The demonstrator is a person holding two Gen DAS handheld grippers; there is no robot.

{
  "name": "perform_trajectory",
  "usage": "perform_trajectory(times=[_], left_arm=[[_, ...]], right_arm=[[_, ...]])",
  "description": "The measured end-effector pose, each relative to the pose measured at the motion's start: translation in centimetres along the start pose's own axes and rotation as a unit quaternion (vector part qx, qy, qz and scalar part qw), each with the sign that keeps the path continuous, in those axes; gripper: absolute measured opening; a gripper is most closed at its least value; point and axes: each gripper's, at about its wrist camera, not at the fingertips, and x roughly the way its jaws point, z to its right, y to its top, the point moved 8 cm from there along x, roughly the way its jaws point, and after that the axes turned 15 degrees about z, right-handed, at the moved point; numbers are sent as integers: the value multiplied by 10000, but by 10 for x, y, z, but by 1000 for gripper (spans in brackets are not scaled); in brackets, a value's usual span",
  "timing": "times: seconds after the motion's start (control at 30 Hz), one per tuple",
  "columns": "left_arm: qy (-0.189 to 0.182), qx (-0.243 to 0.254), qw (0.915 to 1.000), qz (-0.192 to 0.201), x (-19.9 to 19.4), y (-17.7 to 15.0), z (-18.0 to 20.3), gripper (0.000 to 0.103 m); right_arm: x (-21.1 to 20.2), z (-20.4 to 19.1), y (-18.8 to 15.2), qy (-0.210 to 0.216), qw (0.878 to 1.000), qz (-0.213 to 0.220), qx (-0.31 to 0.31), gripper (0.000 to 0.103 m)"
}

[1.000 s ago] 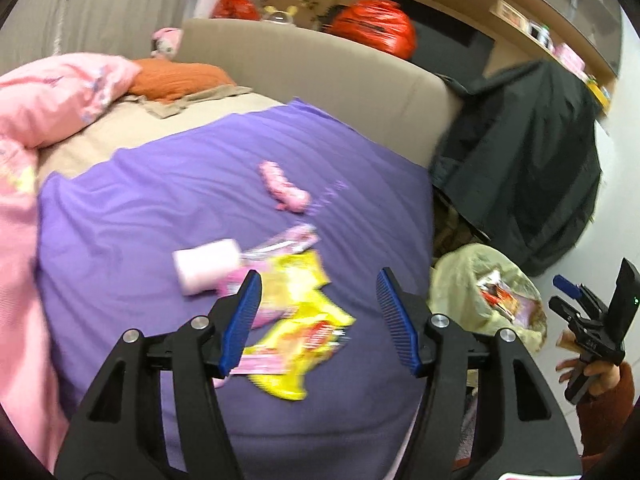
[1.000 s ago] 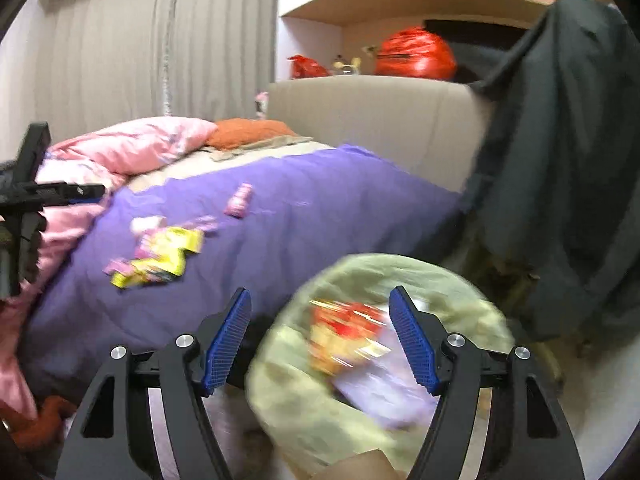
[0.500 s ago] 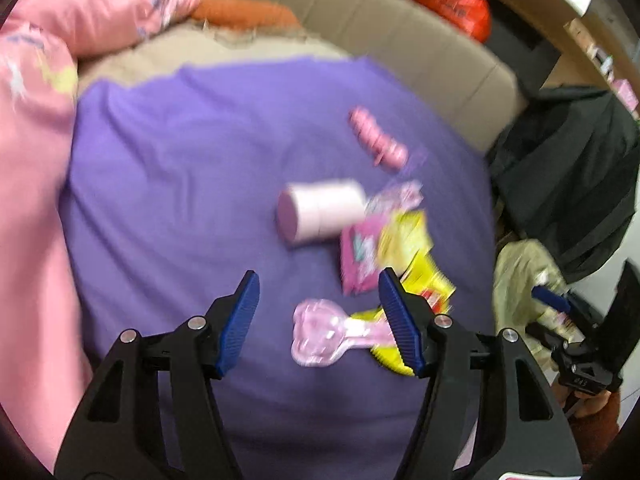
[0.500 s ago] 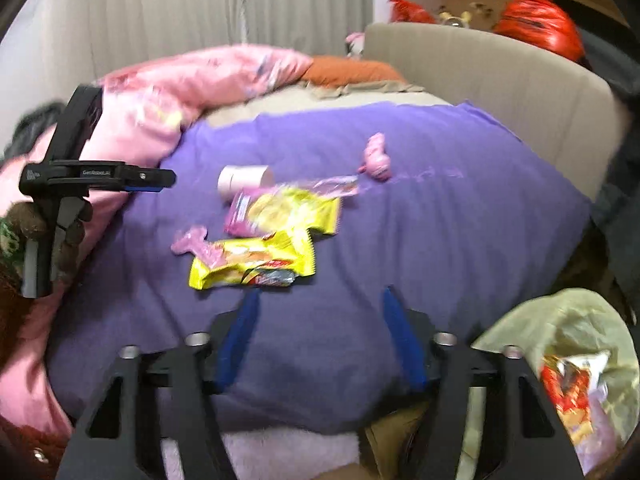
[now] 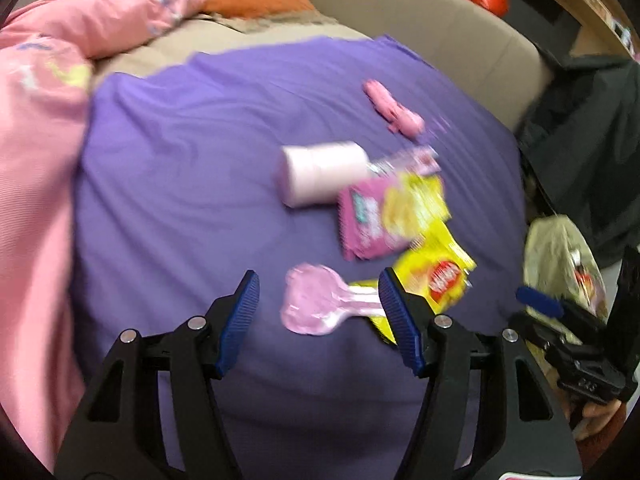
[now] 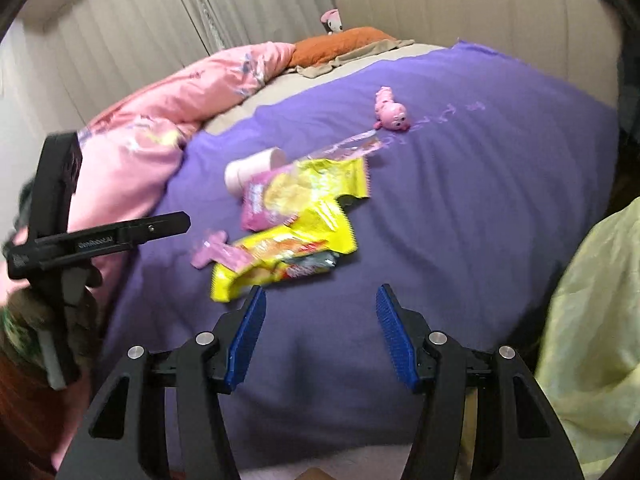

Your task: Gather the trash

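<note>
Pink heart-shaped wrapper lies between the spread left tongs, untouched.

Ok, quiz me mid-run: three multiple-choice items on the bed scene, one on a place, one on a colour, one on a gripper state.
1. What lies between the fingers of the left gripper?
A. the pink heart-shaped wrapper
B. the pink cup
C. the trash bag

2. What colour is the blanket under the trash?
A. green
B. purple
C. white

3. How is the right gripper?
A. shut on a wrapper
B. shut, empty
C. open, empty

Answers: 1 A, the left wrist view frames it between the blue pads; 2 B, purple in both views; 3 C, its pads stand apart over bare blanket.
</note>
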Motion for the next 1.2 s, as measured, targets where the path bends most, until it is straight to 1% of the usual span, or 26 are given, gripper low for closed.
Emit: perform_trajectory(times=[0.07,0.17,0.23,0.3,0.33,0.4,0.47,0.5,0.6,0.63,0.7,0.77,0.87,0.93,0.97,1.0,1.03,1.07,1.1,1.13,1.2], left_arm=[[101,-142,9998,87,-2,4,-11,59],[112,-335,9993,98,0,9,-24,59],[76,-477,9988,88,1,9,-30,59],[36,-495,9987,67,4,8,-32,59],[18,-501,9987,51,5,6,-31,59],[-27,-556,9984,-10,11,3,-32,59],[-29,-573,9983,-67,14,0,-31,59],[-25,-565,9984,-90,15,-2,-30,59],[-53,-474,9987,-179,16,-6,-23,59],[-50,-444,9989,-172,15,-6,-22,59],[-33,-428,9991,-50,8,0,-21,59],[81,-371,9991,167,-4,10,-23,59],[334,-165,9984,429,-19,22,-25,59],[431,-37,9978,496,-27,24,-23,59],[483,74,9976,486,-30,23,-22,59],[497,154,9976,467,-31,22,-22,59],[518,272,9974,432,-33,20,-22,59],[549,326,9971,406,-36,17,-24,59],[552,332,9973,365,-37,15,-28,59],[537,307,9977,288,-37,10,-33,59],[491,106,9987,33,-37,-4,-45,59]], right_arm=[[11,-3,2,68,9996,-28,289,54],[29,-6,3,226,9971,-56,719,54],[45,-11,3,277,9961,-111,827,54],[59,-14,0,226,9963,-237,799,54],[69,-19,-2,269,9965,-325,721,54],[79,-28,-5,354,9975,-410,463,27],[81,-32,-5,407,9978,-425,292,21],[80,-32,-5,398,9982,-394,234,15],[76,-29,-1,230,9993,-303,-6,12],[72,-25,2,54,9996,-223,-185,12],[67,-18,8,-164,9990,-149,-384,12],[59,-14,13,-159,9990,-121,-406,12],[46,-15,17,-188,9987,41,-477,13],[37,-19,14,-104,9986,146,-492,14],[33,-21,13,-10,9988,183,-457,25],[28,-24,10,141,9989,224,-390,47],[24,-28,8,329,9987,259,-301,56],[23,-34,7,455,9983,256,-240,59],[22,-38,4,553,9981,200,-188,59],[22,-42,-1,659,9977,40,-149,59],[22,-51,-6,692,9973,-73,-215,59]])
